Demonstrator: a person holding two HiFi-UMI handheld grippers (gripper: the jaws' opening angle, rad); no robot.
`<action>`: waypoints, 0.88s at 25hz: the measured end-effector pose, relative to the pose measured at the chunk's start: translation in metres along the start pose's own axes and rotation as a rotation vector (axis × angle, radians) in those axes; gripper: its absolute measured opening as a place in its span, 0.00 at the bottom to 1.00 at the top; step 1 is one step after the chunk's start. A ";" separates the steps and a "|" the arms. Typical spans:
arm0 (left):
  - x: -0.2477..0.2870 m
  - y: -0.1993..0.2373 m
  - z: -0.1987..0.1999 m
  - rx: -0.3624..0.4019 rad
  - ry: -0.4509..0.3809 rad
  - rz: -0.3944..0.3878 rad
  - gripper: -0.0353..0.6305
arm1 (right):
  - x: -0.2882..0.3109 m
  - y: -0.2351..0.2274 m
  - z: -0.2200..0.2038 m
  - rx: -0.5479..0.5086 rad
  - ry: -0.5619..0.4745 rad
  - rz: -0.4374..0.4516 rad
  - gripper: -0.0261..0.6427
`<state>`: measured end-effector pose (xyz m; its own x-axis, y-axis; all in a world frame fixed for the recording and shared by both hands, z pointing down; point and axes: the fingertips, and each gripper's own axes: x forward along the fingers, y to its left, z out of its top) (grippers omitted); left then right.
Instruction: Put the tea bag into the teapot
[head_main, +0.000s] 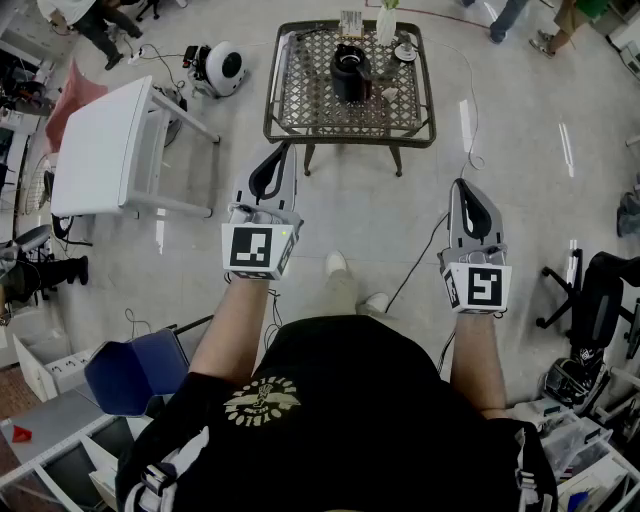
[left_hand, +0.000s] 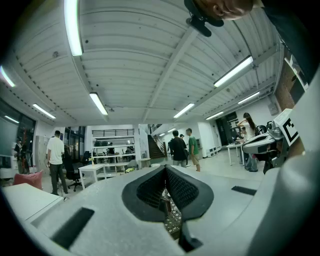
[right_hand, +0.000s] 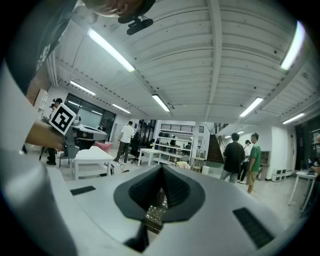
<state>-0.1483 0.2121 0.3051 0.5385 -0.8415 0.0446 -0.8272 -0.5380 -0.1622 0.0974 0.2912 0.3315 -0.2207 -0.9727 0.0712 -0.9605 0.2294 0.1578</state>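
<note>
Items (head_main: 390, 95) around the teapot (head_main: 351, 72) seem too small to identify.

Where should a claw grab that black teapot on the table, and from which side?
Probably its top rim, coming from above: the black teapot stands upright on the lattice table, its round body looks too wide to pinch, and its opening seems to face up. A handle is too small to make out.

The black teapot (head_main: 351, 72) stands upright mid-table (head_main: 300, 100). A small white piece, perhaps the tea bag (head_main: 390, 95), lies at its 4 o'clock.
</note>
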 end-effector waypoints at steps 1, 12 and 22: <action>0.006 0.003 -0.001 0.004 -0.002 -0.001 0.05 | 0.007 -0.002 0.001 -0.002 0.001 -0.001 0.05; 0.043 0.054 -0.010 -0.047 -0.008 -0.007 0.05 | 0.066 0.006 0.012 0.002 0.001 0.001 0.05; 0.058 0.091 -0.008 -0.075 -0.051 -0.055 0.05 | 0.093 0.015 0.049 -0.016 -0.024 -0.070 0.05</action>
<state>-0.1938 0.1139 0.3007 0.5896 -0.8077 0.0011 -0.8046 -0.5875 -0.0868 0.0542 0.2029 0.2921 -0.1577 -0.9868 0.0355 -0.9708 0.1615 0.1776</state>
